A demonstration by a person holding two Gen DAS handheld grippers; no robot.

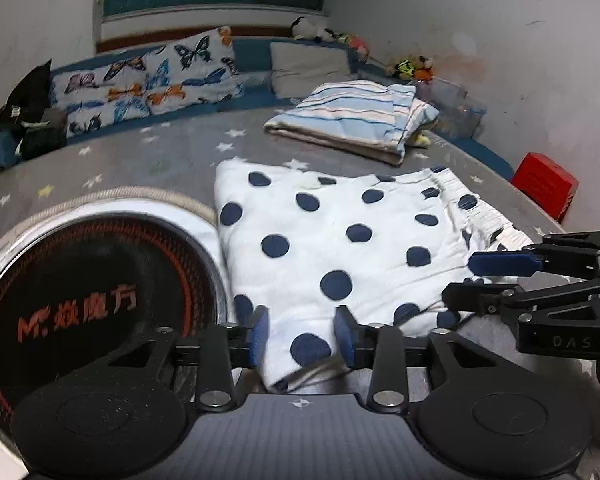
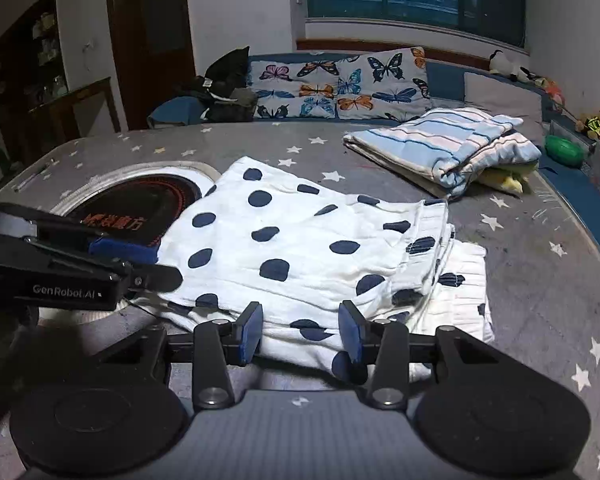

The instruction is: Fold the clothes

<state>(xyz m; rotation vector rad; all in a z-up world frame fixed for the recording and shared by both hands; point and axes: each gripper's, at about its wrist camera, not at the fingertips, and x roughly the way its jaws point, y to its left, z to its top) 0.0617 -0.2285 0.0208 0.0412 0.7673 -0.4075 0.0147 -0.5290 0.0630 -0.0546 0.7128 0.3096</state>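
Observation:
A white garment with dark blue dots (image 1: 332, 248) lies folded on the grey star-print bed (image 1: 160, 160); it also shows in the right wrist view (image 2: 300, 248). My left gripper (image 1: 301, 338) is open, its blue pads on either side of the garment's near left corner. My right gripper (image 2: 300, 330) is open over the garment's near edge. The right gripper also shows at the right of the left wrist view (image 1: 496, 280), and the left gripper at the left of the right wrist view (image 2: 140, 260).
A round black mat with orange lettering (image 1: 92, 304) lies left of the garment, partly under it. A folded striped blanket (image 1: 352, 116) sits behind. Butterfly pillows (image 1: 148, 80), a grey pillow (image 1: 308, 68), toys and a red box (image 1: 544, 184) line the edges.

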